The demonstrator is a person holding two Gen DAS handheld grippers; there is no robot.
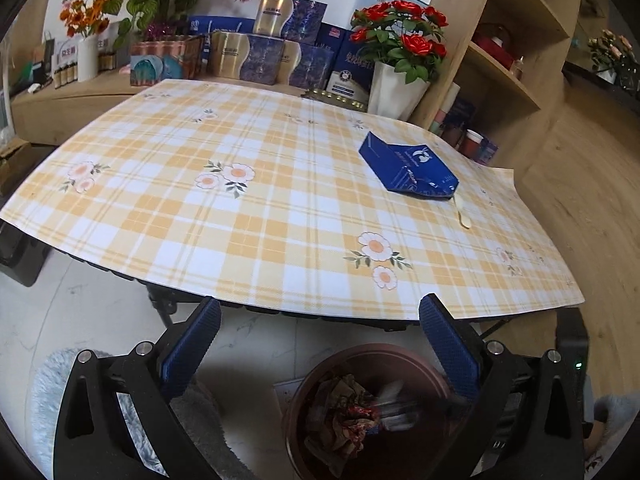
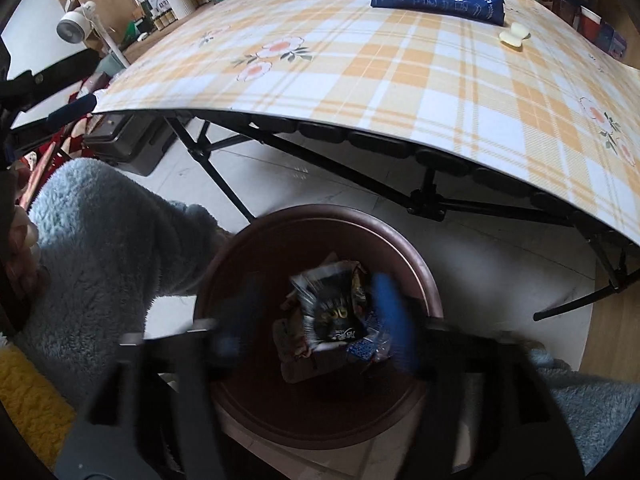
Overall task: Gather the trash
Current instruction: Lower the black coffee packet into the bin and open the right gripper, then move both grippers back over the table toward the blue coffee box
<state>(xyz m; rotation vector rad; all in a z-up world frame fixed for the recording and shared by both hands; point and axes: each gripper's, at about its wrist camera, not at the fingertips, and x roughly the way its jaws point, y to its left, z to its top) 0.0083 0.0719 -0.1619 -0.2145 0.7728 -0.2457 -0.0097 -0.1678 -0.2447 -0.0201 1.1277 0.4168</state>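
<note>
- Our right gripper point(image 2: 316, 332) points steeply down over the bin point(image 2: 416, 280), its blue fingers point(image 2: 390, 316) blurred and spread wide on either side of a wrapper point(image 2: 334, 308); the pads do not press on it.
- We cannot tell whether the wrapper is in the air or already resting on the pile.
- Our left gripper point(image 1: 320, 320) tilts down toward the table's near edge, with its jaws wide apart and nothing between them.
- A fluffy grey-blue sleeve point(image 2: 108, 232) shows at the left of the right wrist view.
- The wrapper is crinkled and silvery with a black panel and yellow print, and it sits above the middle of the bin.
- The bin is round and reddish-brown, on the pale floor just below the table edge, and it holds crumpled brown and red scraps point(image 1: 340, 412).
- On the checked tablecloth point(image 1: 240, 216) a flattened blue bag point(image 1: 408, 168) lies near the far right corner.
- A small cream-coloured piece point(image 2: 514, 35) lies just beside the bag's corner; we cannot tell what it is.
</note>
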